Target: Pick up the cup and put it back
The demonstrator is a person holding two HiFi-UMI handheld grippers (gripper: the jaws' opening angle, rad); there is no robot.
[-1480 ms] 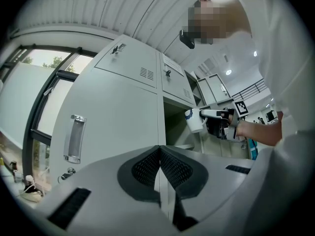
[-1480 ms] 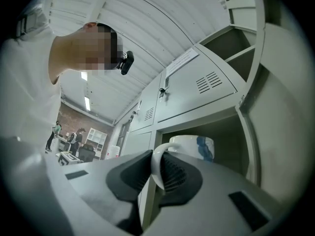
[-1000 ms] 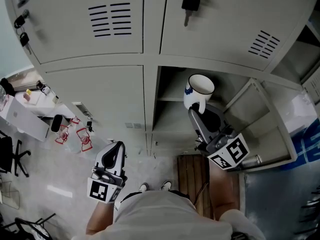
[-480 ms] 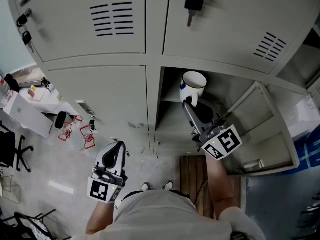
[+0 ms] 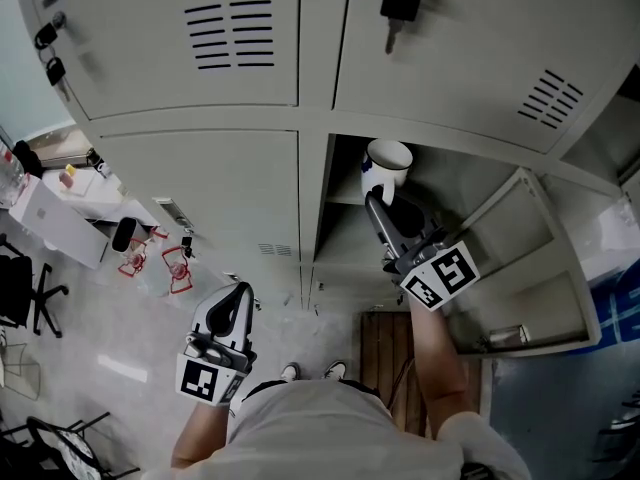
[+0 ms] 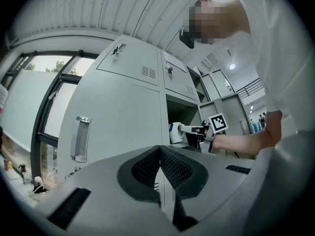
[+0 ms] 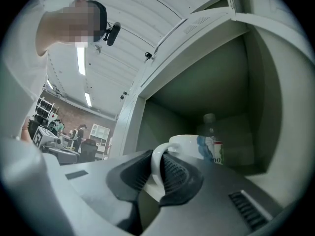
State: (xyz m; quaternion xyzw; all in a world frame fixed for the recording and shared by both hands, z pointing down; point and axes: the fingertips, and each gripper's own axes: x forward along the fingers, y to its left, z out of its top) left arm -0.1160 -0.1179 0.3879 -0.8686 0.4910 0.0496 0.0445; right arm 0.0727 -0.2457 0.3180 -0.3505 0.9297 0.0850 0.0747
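Right gripper first: clenched on the looped handle of the white cup, squeezing it from both sides. Holding that cup upright, blue print on its side, right at the mouth of the open locker compartment. Can't tell whether touching the shelf or just clear of it. Spotting a clear bottle with a red label behind the cup, deep against the back wall. Over to the left gripper: shut tight on nothing, held low beside the person's body, well apart from the cup, facing the closed locker door. Up top, seeing a key dangling from the upper door.
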